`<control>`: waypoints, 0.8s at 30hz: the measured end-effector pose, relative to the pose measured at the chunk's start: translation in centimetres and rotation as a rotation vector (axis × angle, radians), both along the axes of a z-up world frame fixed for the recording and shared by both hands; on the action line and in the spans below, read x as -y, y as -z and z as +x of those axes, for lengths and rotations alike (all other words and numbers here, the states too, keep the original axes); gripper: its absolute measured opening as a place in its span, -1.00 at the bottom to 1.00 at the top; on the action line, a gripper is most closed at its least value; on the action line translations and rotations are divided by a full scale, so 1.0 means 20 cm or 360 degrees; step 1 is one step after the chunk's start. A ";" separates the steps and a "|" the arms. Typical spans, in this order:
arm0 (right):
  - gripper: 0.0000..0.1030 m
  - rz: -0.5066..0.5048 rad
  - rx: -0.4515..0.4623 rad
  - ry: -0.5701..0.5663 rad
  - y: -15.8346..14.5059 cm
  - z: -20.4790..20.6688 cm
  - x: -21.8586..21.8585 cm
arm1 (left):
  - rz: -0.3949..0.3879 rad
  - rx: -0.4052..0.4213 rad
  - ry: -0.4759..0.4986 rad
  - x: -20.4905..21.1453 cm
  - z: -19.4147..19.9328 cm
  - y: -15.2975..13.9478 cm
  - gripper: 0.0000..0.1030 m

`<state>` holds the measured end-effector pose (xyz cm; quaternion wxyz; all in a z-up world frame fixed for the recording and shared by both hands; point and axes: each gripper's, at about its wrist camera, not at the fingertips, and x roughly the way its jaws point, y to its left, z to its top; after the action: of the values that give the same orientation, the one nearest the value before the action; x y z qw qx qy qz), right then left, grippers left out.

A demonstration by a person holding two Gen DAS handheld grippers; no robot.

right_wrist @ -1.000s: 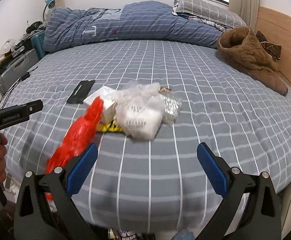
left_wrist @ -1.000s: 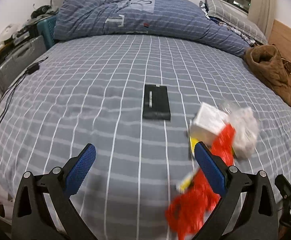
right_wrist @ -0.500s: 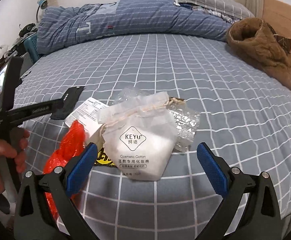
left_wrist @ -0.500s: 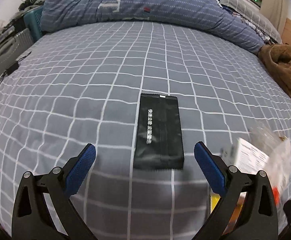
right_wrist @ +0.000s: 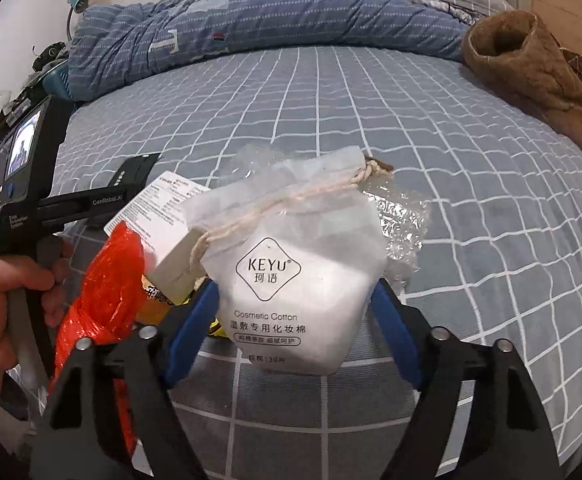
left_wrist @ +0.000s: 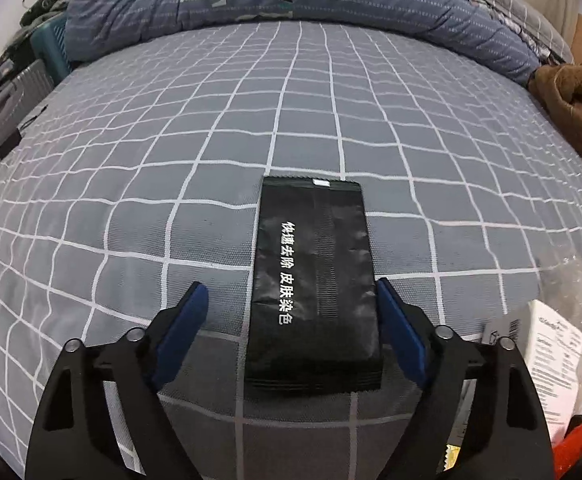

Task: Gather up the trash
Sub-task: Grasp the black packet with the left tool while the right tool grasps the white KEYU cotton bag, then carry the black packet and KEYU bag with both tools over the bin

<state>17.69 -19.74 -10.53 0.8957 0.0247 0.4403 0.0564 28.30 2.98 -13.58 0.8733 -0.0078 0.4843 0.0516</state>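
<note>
A black flat packet (left_wrist: 315, 280) with white lettering lies on the grey checked bed sheet (left_wrist: 331, 120). My left gripper (left_wrist: 289, 284) straddles it with jaws closing; the right pad is at the packet's edge and the left pad stands apart. A white drawstring cosmetic-cotton bag (right_wrist: 291, 264) lies between the closing jaws of my right gripper (right_wrist: 294, 284), its pads at the bag's sides. Beside the bag lie a red plastic bag (right_wrist: 107, 280), a white labelled box (right_wrist: 163, 200), a yellow wrapper (right_wrist: 159, 296) and clear bubble wrap (right_wrist: 399, 216). A hand (right_wrist: 3, 292) holds the left tool.
A rolled blue quilt (right_wrist: 251, 20) and pillows lie along the far side of the bed. A brown coat (right_wrist: 531, 72) sits at the right edge by the wooden headboard. A grey suitcase (left_wrist: 7, 100) and clutter stand left of the bed.
Both grippers came down and forward toward the bed. The black packet now lies between the left jaws and the white bag between the right jaws. Both pairs of jaws have narrowed.
</note>
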 end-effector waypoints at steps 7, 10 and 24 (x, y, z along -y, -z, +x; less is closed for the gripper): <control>0.11 -0.0003 -0.0028 0.0006 0.01 0.00 0.01 | 0.0032 0.0013 0.0032 0.01 0.00 -0.02 0.05; 0.09 0.0011 -0.0019 0.0015 -0.01 -0.01 0.02 | 0.0030 0.0033 0.0034 0.00 -0.01 -0.04 -0.04; 0.08 0.0031 0.0073 0.0031 -0.14 -0.10 0.02 | -0.0027 0.0123 0.0075 -0.01 -0.17 -0.21 -0.07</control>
<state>15.77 -20.10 -7.81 0.9058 0.0365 0.4188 0.0525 24.81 3.09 -9.41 0.8922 -0.0057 0.4508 0.0265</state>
